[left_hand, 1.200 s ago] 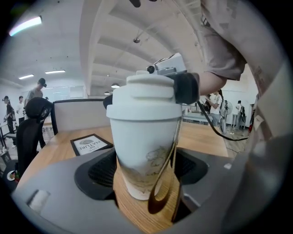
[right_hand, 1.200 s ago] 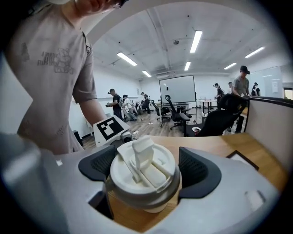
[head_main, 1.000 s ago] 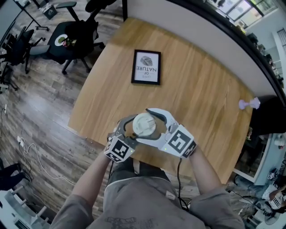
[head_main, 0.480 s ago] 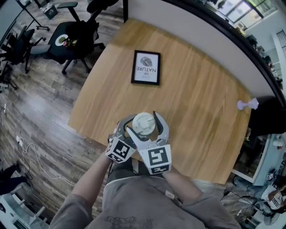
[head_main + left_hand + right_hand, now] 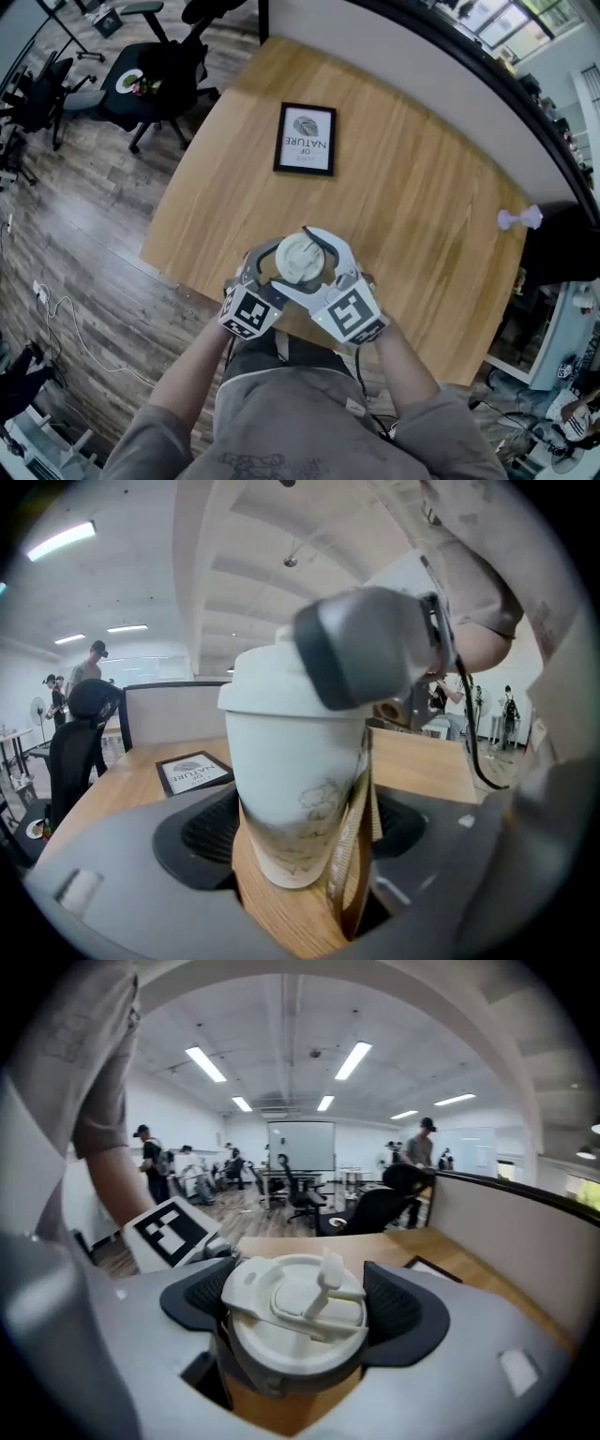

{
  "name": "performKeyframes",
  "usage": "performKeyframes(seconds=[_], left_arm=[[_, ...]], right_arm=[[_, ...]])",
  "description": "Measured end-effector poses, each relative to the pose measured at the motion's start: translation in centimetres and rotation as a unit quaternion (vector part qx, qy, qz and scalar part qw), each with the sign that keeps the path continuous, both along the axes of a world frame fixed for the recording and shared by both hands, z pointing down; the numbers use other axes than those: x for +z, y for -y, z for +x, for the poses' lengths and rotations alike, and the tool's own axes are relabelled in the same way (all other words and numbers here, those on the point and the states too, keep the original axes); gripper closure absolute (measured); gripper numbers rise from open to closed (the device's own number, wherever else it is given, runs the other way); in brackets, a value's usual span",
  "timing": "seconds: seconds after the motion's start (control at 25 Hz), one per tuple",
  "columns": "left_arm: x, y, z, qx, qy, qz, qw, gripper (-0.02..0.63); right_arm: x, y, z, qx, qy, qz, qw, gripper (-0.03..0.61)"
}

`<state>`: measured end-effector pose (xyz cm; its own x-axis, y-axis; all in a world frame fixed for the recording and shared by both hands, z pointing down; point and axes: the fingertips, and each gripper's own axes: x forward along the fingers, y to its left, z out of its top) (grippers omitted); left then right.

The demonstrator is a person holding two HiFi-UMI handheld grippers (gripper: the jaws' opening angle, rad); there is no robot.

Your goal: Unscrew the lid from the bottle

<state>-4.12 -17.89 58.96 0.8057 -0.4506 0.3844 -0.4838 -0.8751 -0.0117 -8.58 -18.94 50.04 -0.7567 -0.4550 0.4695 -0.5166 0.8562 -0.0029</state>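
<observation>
Gripping the bottle [image 5: 291, 761] with my left claw [image 5: 300, 829], right claw [image 5: 302, 1307] clamped on the lid [image 5: 281, 1335], which doesn't look unscrewed yet.

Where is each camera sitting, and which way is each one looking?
Head view: on the person's head, looking steeply down at the table and lid; forearms and shirt show.
Left gripper view: on the left hand-held gripper, looking along its jaws, closed on the bottle; the right arm shows.
Right gripper view: on the right hand-held gripper, looking along its jaws, closed on the lid; the left arm shows.
Shared: head and left gripper views both show the picture frame.
</observation>
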Motion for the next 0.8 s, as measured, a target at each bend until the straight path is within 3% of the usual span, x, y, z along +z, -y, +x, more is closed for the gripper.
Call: performKeyframes(seconds=[0.12, 0.2, 0.44, 0.6, 0.8], left_arm=[[0.0, -0.2, 0.1, 0.016, 0.010, 0.009, 0.9998, 0.252], [0.0, -0.2, 0.2, 0.019, 0.011, 0.008, 0.9997, 0.252], [0.0, 0.1, 0.5, 0.027, 0.012, 0.003, 0.9996, 0.252], [-0.1, 0.1, 0.6, 0.026, 0.013, 0.003, 0.9996, 0.252], [-0.3, 0.2, 0.0, 0.002, 0.002, -0.011, 0.9999, 0.252]], right_arm=[[0.3, -1.5, 0.1, -0.135, -0.025, 0.016, 0.990, 0.140], [0.2, -1.9, 0.4, -0.196, -0.017, 0.018, 0.980, 0.141], [-0.1, -2.0, 1.0, -0.278, 0.007, -0.003, 0.961, 0.144], [0.0, -1.7, 1.4, -0.244, 0.001, 0.000, 0.970, 0.142], [0.2, -1.2, 2.0, -0.109, 0.058, 0.001, 0.992, 0.137]])
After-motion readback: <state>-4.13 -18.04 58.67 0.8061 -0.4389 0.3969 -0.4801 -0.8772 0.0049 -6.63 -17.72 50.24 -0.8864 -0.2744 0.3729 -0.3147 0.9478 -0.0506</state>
